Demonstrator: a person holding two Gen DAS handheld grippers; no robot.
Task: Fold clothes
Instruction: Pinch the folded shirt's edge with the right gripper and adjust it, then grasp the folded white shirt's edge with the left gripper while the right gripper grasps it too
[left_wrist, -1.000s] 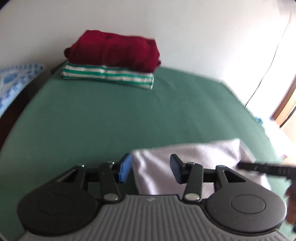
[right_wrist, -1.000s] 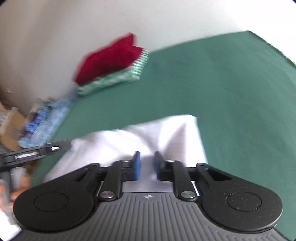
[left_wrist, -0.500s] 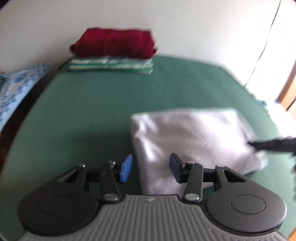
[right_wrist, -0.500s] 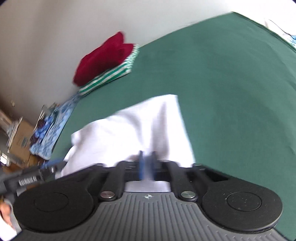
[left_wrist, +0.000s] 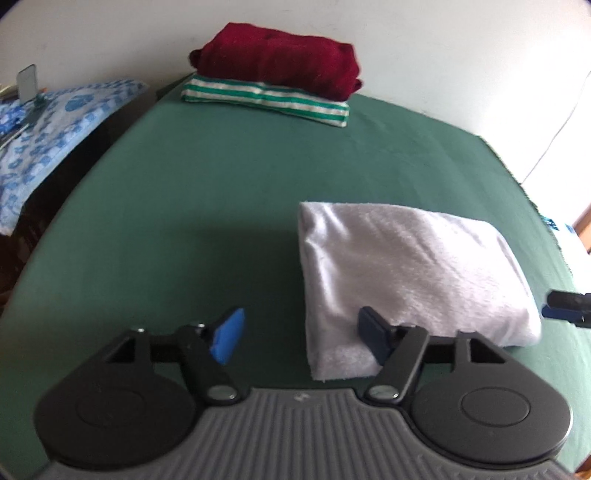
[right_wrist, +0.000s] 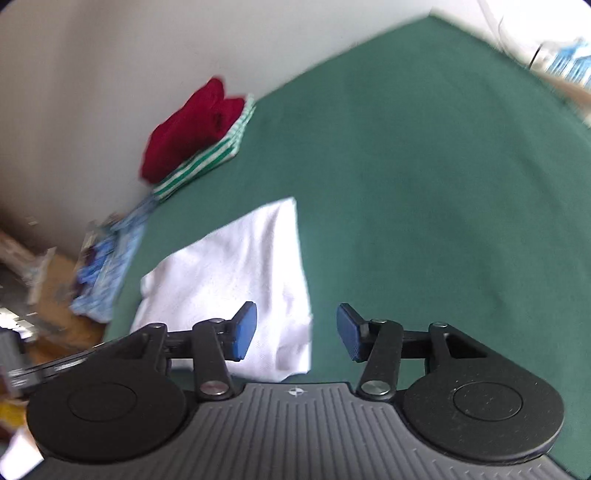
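Green cloth covers the surface (left_wrist: 229, 192) in our left wrist view, a pale wall behind it. At the far edge a dark red folded garment (left_wrist: 280, 61) lies on a green-and-white striped one (left_wrist: 266, 98). The white folded towel (left_wrist: 413, 266) lies near the near edge. Our left tongs (left_wrist: 301, 336) are opening with nothing gripped; the towel's near left corner sits between the fingers, untouched as far as we can tell.

From the right wrist, the same towel (right_wrist: 236, 266) spreads ahead and to the left. Our right tongs (right_wrist: 295, 330) are opening too, released above its near right corner. We judge the towel soft, light and limp, so it is best pinched through all layers at a folded edge.
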